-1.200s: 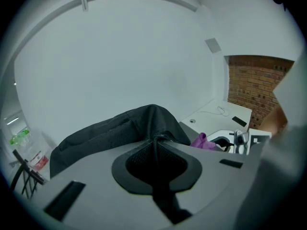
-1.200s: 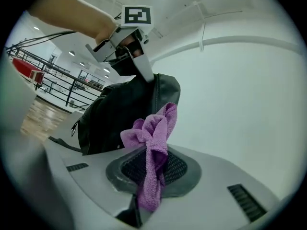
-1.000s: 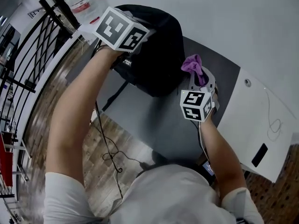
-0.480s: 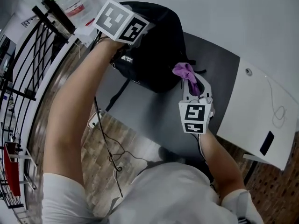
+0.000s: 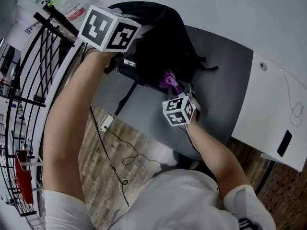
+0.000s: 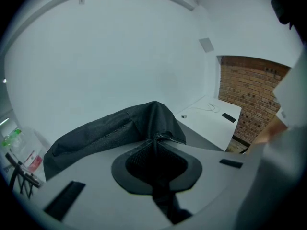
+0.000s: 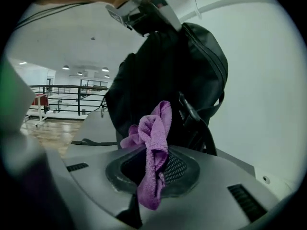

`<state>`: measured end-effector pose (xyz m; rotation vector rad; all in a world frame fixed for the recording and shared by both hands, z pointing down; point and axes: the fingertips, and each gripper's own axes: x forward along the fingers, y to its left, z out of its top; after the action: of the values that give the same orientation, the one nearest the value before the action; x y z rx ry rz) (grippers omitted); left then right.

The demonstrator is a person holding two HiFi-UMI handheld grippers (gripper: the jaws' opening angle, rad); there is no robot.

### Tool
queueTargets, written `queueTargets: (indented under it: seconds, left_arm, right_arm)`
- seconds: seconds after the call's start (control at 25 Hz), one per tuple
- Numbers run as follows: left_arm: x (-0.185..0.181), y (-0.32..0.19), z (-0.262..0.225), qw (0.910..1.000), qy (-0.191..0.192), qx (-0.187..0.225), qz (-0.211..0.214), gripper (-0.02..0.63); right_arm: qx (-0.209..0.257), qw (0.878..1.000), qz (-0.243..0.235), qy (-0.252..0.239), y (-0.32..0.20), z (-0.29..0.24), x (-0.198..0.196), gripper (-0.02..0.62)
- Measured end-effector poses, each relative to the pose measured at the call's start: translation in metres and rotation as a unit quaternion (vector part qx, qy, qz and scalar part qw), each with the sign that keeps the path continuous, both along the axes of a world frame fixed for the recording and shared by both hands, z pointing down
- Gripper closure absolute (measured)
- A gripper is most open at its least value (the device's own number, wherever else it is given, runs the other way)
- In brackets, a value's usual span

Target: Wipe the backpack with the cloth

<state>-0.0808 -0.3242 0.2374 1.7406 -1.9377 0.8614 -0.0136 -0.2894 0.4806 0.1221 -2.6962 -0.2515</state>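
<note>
While the head view is looking steeply down, the black fabric backpack is standing on end at the far left of the dark grey table. Its long axis is running up toward the left gripper, which is gripping its top. The right gripper is hovering at the near side of the bag's lower front, carrying the crumpled purple cloth at its tip.

From the left gripper view, the jaws are lying clenched together on a fold of the black fabric, with the bag's body draping away to the far left.

From the right gripper view, the jaws are clamping the cloth, and its bunched end is poking out toward the upright backpack just beyond. Whether cloth and bag are touching I cannot tell.
</note>
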Motion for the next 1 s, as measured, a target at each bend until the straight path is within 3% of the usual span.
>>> queueTargets:
  seconds: [0.28, 0.6, 1.0]
  left_arm:
    - [0.002, 0.004, -0.001, 1.0000, 0.000, 0.006, 0.006, 0.589]
    - [0.002, 0.007, 0.001, 0.9995, 0.016, 0.027, 0.003, 0.589]
    - [0.006, 0.014, 0.003, 0.9988, 0.027, 0.041, -0.007, 0.589]
  right_arm:
    - [0.013, 1.000, 0.021, 0.010, -0.047, 0.015, -0.007, 0.540]
    - [0.082, 0.995, -0.060, 0.016, -0.057, 0.020, -0.008, 0.540]
    - [0.162, 0.973, -0.164, 0.026, -0.077, 0.021, -0.011, 0.540]
